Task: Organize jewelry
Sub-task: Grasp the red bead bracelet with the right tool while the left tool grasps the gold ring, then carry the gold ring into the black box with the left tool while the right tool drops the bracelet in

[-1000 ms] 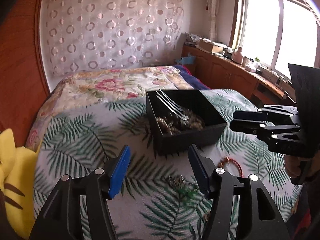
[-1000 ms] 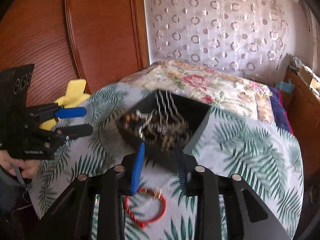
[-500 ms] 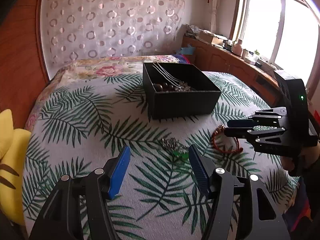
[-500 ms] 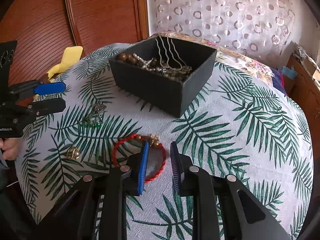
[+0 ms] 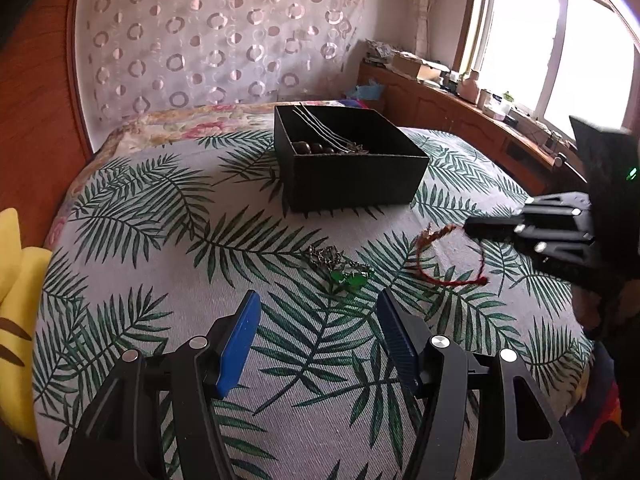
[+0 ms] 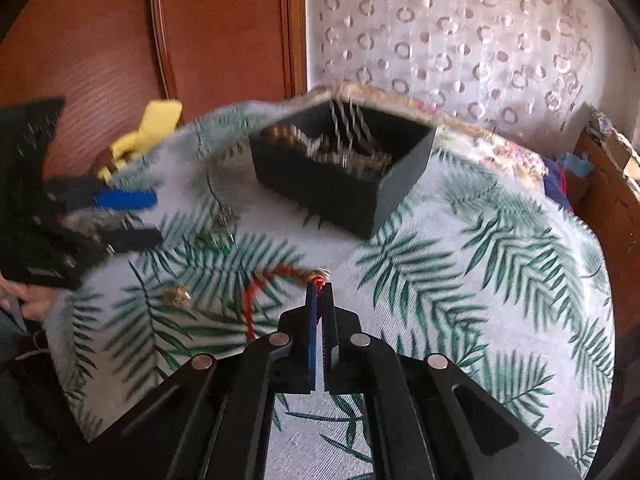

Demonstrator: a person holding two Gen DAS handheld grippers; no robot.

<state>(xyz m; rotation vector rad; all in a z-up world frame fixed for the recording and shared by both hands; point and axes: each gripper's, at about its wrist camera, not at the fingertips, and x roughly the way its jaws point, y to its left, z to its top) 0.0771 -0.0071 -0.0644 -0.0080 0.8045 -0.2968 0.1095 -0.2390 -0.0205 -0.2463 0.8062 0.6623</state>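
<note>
A black open box (image 5: 352, 164) with beads and chains inside stands on the palm-leaf cloth; it also shows in the right wrist view (image 6: 340, 176). A red cord bracelet (image 5: 448, 264) lies right of the middle. My right gripper (image 6: 319, 288) is shut on the red bracelet (image 6: 276, 276), part of it lifted; the gripper also shows in the left wrist view (image 5: 472, 226). A silver chain with green stones (image 5: 344, 268) lies just ahead of my left gripper (image 5: 316, 312), which is open and empty above the cloth.
A small gold piece (image 6: 178, 294) lies on the cloth near the left gripper (image 6: 128, 220). A yellow plush (image 5: 16, 280) sits at the left edge. A wooden headboard (image 6: 160, 40) and curtain stand behind; a window counter (image 5: 480, 120) runs at the right.
My right gripper has closed on the red bracelet and begun lifting it. My left gripper has come lower and nearer the green-stone chain, still open.
</note>
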